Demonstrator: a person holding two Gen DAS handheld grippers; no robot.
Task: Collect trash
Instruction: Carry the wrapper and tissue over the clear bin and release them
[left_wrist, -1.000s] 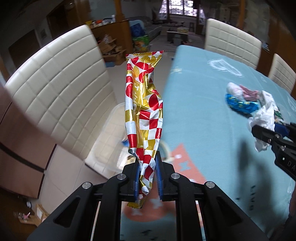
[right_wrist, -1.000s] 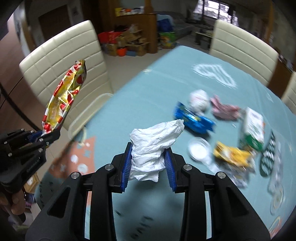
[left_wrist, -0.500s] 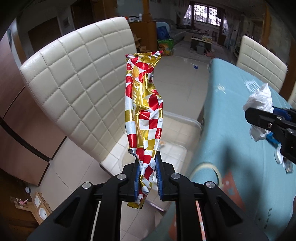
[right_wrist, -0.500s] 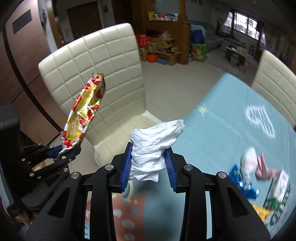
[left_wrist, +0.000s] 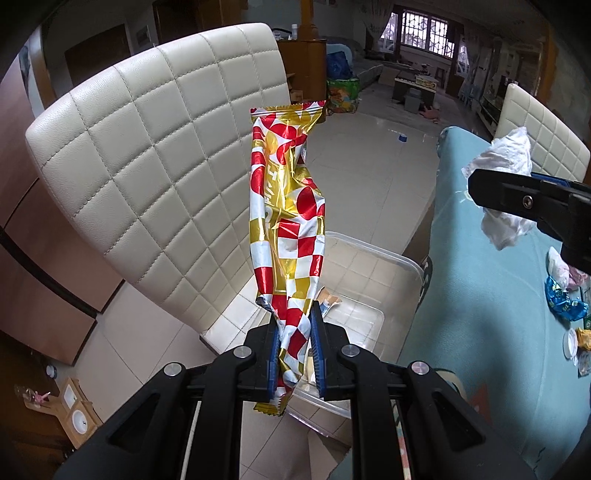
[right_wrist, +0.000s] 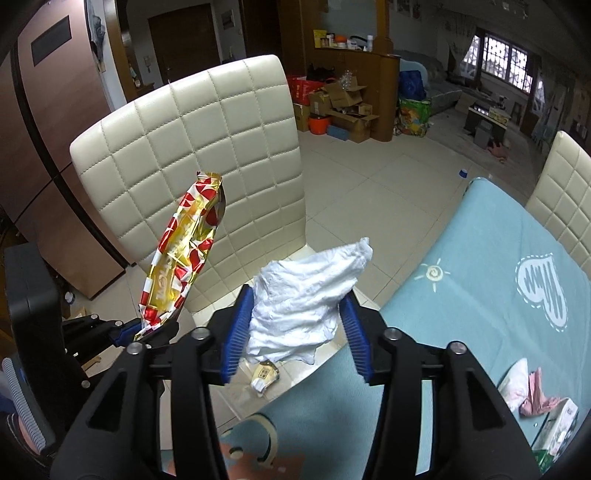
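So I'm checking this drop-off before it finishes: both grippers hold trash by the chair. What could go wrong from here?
1. The right gripper is opening, and the white tissue between its pads looks partly over the bin's rim, so it might fall outside.
2. The left gripper pinches only the bottom of the long foil wrapper; released tilted, it could catch the rim or land on the chair.

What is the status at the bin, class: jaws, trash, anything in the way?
Left gripper shut on red-and-gold wrapper. Right gripper jaws opening, white tissue between them, right pad clear. Clear bin on chair seat below. Nothing in the way.
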